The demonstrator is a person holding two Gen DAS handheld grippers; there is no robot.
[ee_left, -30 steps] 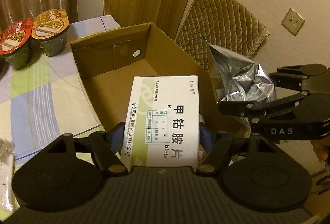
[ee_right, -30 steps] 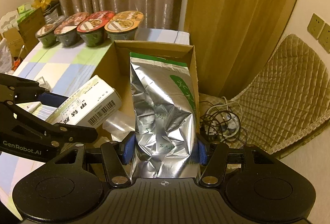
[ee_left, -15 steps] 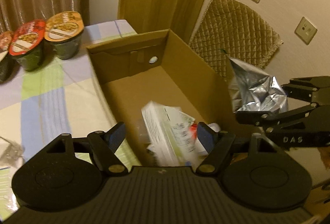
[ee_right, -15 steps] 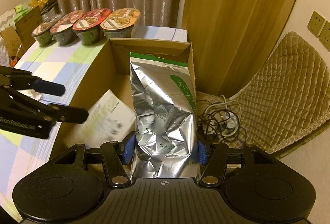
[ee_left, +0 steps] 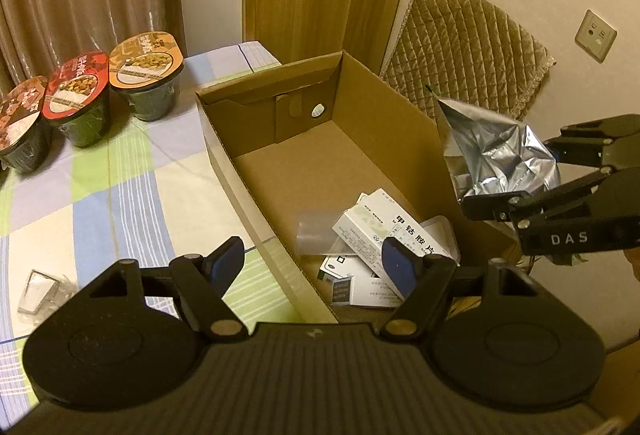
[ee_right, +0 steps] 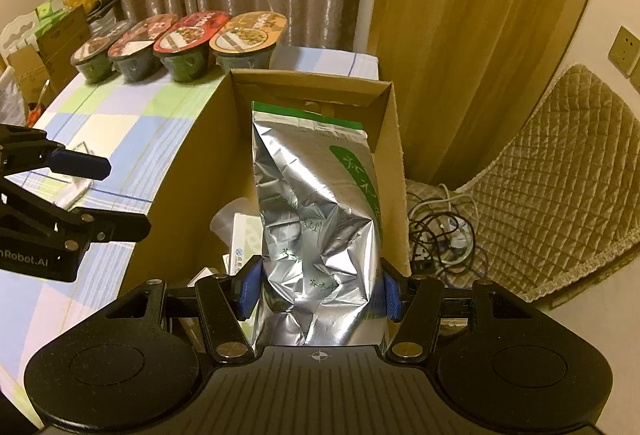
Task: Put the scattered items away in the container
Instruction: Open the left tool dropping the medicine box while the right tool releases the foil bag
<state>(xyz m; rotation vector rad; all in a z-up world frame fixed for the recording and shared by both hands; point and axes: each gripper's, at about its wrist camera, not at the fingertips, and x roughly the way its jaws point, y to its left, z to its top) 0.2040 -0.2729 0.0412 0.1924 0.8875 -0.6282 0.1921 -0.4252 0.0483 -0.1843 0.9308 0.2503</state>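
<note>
An open cardboard box (ee_left: 256, 163) (ee_right: 188, 171) stands at the table's right edge. On its floor lies a white medicine box (ee_left: 384, 231) (ee_right: 244, 239) among other small packs and a clear plastic piece (ee_left: 316, 235). My left gripper (ee_left: 312, 259) hangs open above the box's near end, holding nothing. A silver foil pouch (ee_right: 316, 235) (ee_left: 492, 159) with green print is upright in my right gripper (ee_right: 320, 291), which is shut on it above the box's right side.
Several instant noodle bowls (ee_left: 144, 75) (ee_right: 248, 39) line the back of the checked tablecloth (ee_left: 100, 195). A small clear packet (ee_left: 40, 291) lies at the left. Past the box are a quilted chair (ee_right: 552, 171), a cable tangle (ee_right: 444, 227) and curtains.
My left gripper has opened and let go of the white medicine box, which has dropped onto the box floor. The left gripper has drawn back and higher. The right gripper has kept the pouch.
</note>
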